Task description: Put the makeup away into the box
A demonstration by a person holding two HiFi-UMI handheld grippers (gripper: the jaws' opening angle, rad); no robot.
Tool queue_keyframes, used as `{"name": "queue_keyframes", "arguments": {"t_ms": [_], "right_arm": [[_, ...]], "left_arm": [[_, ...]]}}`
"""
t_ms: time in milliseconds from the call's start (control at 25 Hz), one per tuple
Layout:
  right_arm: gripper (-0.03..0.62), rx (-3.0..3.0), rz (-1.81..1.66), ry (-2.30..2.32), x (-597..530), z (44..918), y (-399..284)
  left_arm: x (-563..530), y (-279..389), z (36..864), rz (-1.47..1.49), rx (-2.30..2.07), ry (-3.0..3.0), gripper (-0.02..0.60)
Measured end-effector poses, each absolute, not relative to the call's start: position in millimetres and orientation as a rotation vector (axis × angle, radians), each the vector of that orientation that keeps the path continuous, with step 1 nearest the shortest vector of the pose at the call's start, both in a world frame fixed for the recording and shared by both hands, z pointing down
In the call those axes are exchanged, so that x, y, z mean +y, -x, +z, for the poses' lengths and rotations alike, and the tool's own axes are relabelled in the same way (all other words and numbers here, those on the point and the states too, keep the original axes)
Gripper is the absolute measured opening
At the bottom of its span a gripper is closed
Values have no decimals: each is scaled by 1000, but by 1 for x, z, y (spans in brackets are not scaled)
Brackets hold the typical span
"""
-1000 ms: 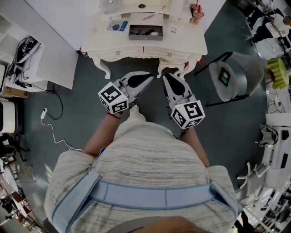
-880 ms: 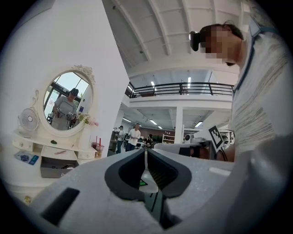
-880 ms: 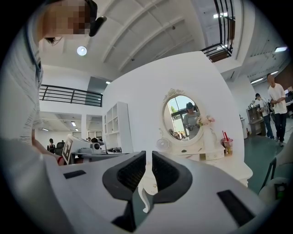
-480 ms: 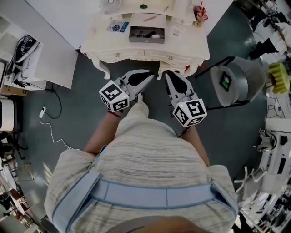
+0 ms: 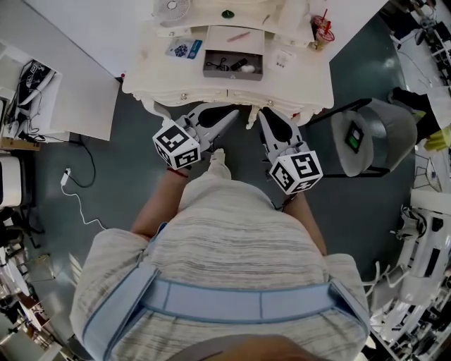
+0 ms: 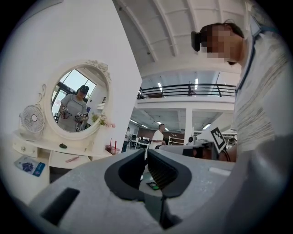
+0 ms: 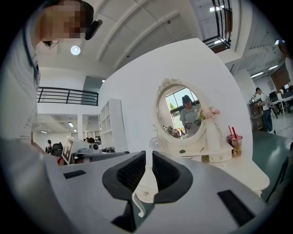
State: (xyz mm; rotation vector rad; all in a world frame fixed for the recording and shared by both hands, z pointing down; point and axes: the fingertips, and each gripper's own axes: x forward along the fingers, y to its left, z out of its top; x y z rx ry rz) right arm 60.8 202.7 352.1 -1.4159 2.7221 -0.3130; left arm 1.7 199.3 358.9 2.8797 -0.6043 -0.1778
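A white dressing table [image 5: 162,81] stands ahead of me. On it lies an open grey box [image 5: 232,65] with a few dark and white small items inside. A blue-and-white packet [image 5: 183,49] lies left of the box, a pink stick [image 5: 238,36] behind it and a white card [image 5: 284,60] to its right. My left gripper [image 5: 232,115] and right gripper [image 5: 262,115] are held level side by side just short of the table's front edge. Both are shut with nothing in them. The left gripper view shows the packet [image 6: 29,165] and the oval mirror [image 6: 78,107].
A grey chair [image 5: 373,134] stands right of the table and a white cabinet [image 5: 77,92] to the left. A cup with red straws [image 5: 324,34] and a small fan [image 5: 171,8] sit at the table's back. A white cable [image 5: 77,194] trails on the floor.
The person has stepped toward the dressing table and both grippers have come up to its front edge. The jaws stayed shut.
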Motion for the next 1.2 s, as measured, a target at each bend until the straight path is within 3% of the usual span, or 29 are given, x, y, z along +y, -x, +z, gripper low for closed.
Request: {"name": "queue_keyframes", "arguments": {"t_ms": [640,1200], "right_arm": [[11,2759,-347,1464,52,363,-28],[11,2871,-354,1413,-16,388,-43]], "left_arm": [[46,35,367,-146,-576,-2865,17],[-21,16,388,-64,-555,-2839,17]]}}
